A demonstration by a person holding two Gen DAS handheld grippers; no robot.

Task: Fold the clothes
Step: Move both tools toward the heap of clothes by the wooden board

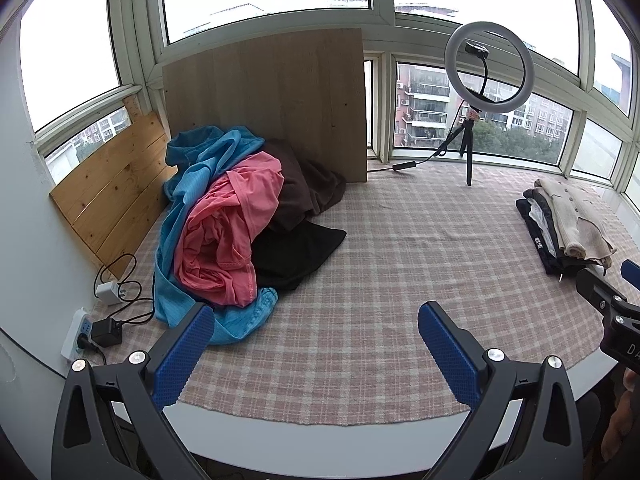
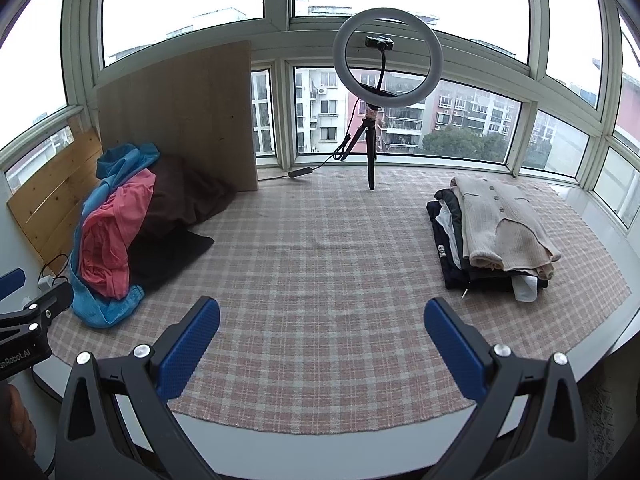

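A heap of unfolded clothes (image 1: 224, 216) lies at the left of the checked cloth (image 1: 380, 280): a blue garment (image 1: 192, 184), a pink one (image 1: 232, 232), a brown one (image 1: 308, 188) and a black one (image 1: 296, 252). The same heap (image 2: 116, 232) shows at the left in the right wrist view. A stack of folded clothes (image 2: 496, 236) with a beige knit on top sits at the right, also seen as the stack (image 1: 568, 224). My left gripper (image 1: 316, 320) hangs open above the cloth's near edge, right of the heap's blue hem, holding nothing. My right gripper (image 2: 320, 320) is open over bare cloth, empty.
A ring light on a small tripod (image 2: 380, 92) stands at the back by the windows, its cable (image 2: 320, 168) trailing left. Wooden boards (image 1: 272, 100) lean behind the heap. A power strip with chargers and cables (image 1: 100, 328) lies left of the cloth.
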